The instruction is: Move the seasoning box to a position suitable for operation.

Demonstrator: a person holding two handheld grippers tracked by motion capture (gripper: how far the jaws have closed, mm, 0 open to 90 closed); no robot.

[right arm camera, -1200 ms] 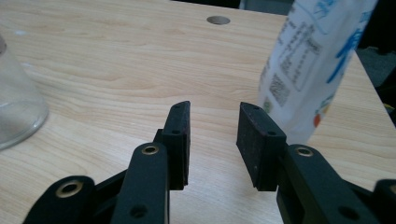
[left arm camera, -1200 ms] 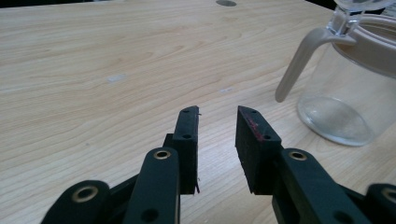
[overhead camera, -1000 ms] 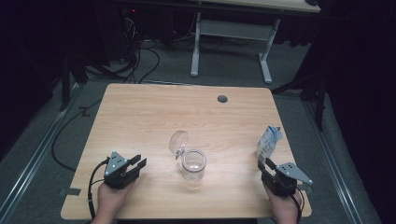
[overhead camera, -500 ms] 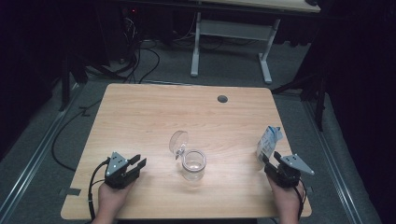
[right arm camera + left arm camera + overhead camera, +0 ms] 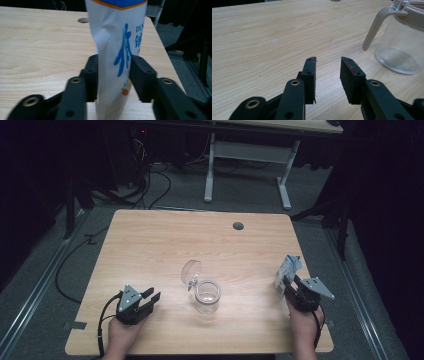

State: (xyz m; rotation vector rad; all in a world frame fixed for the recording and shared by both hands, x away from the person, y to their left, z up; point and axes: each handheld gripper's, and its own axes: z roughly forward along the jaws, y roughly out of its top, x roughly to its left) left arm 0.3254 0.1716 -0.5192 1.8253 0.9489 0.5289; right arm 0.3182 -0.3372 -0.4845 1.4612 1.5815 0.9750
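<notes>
Your table [image 5: 150, 240] carried a clear glass jar [image 5: 207, 296] near its front middle, the hinged lid [image 5: 191, 272] standing open behind it. A white pouch [image 5: 287, 270] with blue print stood upright at the right edge. Your right gripper [image 5: 286, 285] had its 2 jaws closing in the last moment, and its pads [image 5: 93, 72] pressed the pouch's lower half from both sides. Your left gripper [image 5: 150, 296] sat on the table at front left, well apart from the jar, its 2 fingers [image 5: 310, 75] spread partway with nothing between them.
</notes>
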